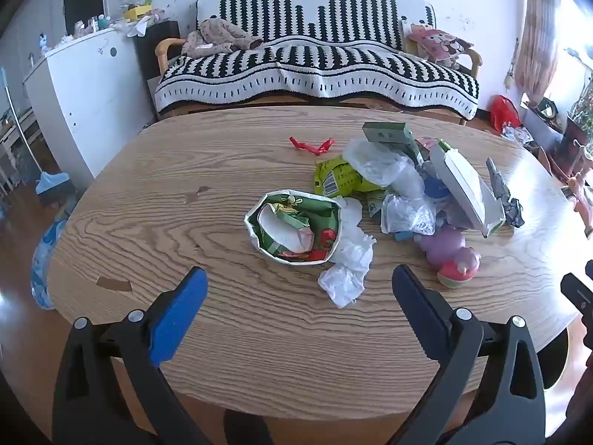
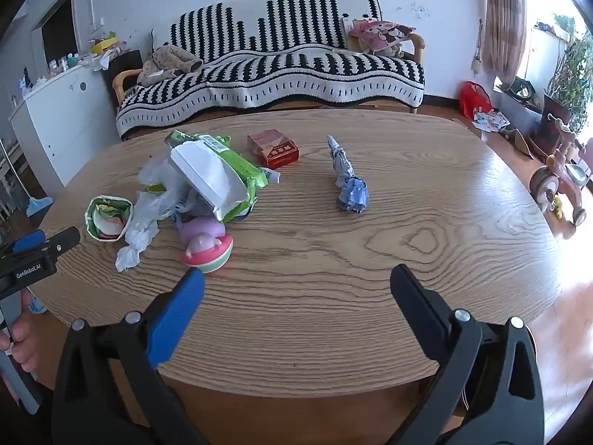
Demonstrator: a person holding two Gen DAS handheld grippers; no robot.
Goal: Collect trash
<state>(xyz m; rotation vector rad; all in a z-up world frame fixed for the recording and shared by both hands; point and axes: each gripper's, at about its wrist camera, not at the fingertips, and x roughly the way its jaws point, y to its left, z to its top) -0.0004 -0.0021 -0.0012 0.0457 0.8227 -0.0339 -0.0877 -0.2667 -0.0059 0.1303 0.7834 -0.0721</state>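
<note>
Both grippers hang over the near edge of the oval wooden table [image 1: 155, 193], angled down at the top. Left gripper [image 1: 299, 278]: jaws spread wide, nothing between the blue pads, no contact with anything. Right gripper [image 2: 297, 276]: same, jaws wide apart over bare wood, empty.

Landmark is the opened green carton [image 1: 292, 228], lying with its mouth toward the near edge and scraps stuffed inside. Crumpled white tissue [image 1: 348, 259] touches its right side and trails toward the left gripper. Yellow-green snack wrapper [image 1: 339, 180] sits just behind the carton. Red ribbon [image 1: 313, 145] lies further back, apart from the pile. Right of the carton: clear plastic bags [image 1: 378, 163], a white pack in a green wrapper [image 2: 218, 178] tilted on top of the heap, a dark green box [image 1: 389, 134] at the back. Pink round toy [image 2: 207, 244] sits at the pile's near right side. Red cigarette box [image 2: 276, 150] is behind and right of the pile. Twisted blue-grey paper [image 2: 350, 181] lies well right of the carton, alone.
</note>
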